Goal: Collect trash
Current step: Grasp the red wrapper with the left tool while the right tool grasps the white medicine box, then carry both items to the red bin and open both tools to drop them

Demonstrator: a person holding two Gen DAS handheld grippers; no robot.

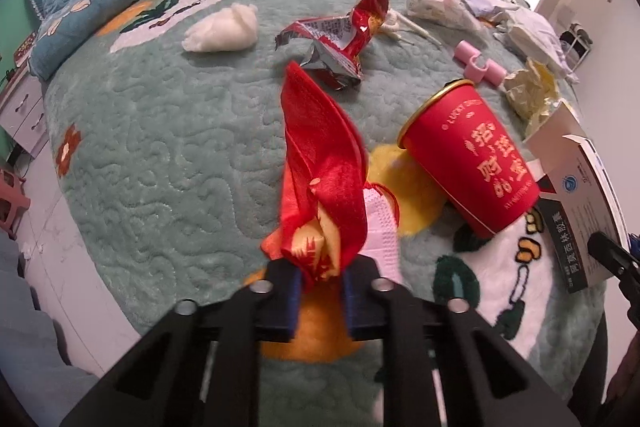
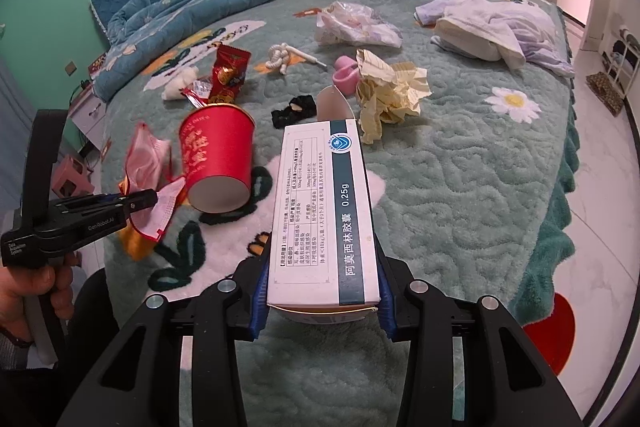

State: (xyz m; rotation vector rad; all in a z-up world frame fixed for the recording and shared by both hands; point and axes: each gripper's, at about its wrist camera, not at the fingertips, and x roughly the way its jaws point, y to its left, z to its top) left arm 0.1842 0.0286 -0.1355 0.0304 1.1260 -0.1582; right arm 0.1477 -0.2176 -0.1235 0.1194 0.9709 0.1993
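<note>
Teal quilted bedspread (image 2: 460,187) strewn with litter: my left gripper (image 1: 320,279) clamps a crumpled red mask (image 1: 320,163), my right gripper (image 2: 322,303) a white medicine box (image 2: 320,211).

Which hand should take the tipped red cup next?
Left, once free. Left gripper is shut on a red wrapper right beside the red cup. Right gripper clamps the medicine box and sits farther off.

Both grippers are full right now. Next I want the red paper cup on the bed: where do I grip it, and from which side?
The red paper cup lies tipped on its side, rim toward the headboard, base toward you. Probably best to come from above and pinch across its middle wall; the foil wrapper crowds the rim end.
</note>
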